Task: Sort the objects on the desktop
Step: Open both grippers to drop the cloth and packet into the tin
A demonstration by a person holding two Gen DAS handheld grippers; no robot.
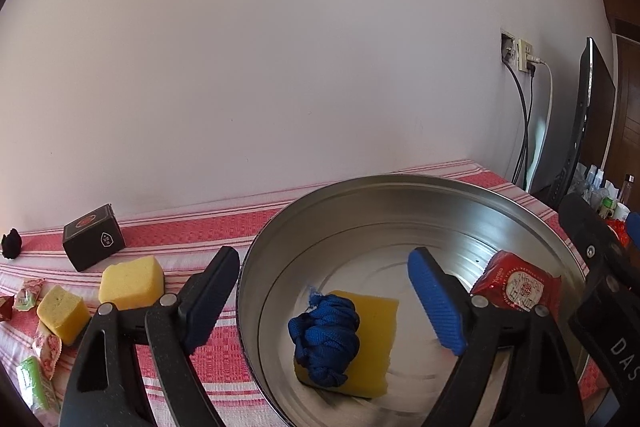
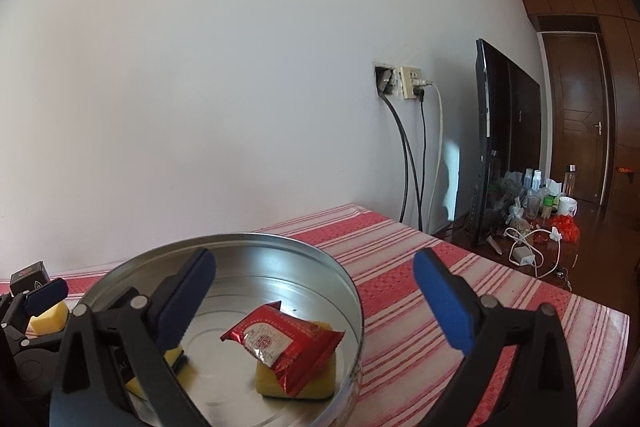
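Note:
A round metal tin [image 1: 400,187] stands on the red striped cloth; it also shows in the right wrist view [image 2: 224,241]. Inside lie a blue knotted cord [image 1: 325,337] on a yellow sponge [image 1: 378,339], and a red snack packet [image 1: 516,285] on another yellow sponge [image 2: 296,385]; the packet shows there too [image 2: 282,341]. My left gripper [image 1: 324,291] is open and empty, straddling the tin's left rim above the cord. My right gripper [image 2: 314,301] is open and empty over the tin's right rim.
Left of the tin lie two yellow sponges [image 1: 130,281] [image 1: 62,313], a black box [image 1: 93,235], a small black object [image 1: 11,243] and several wrapped candies [image 1: 38,359]. A wall is behind. A TV [image 2: 504,147] and clutter stand at right.

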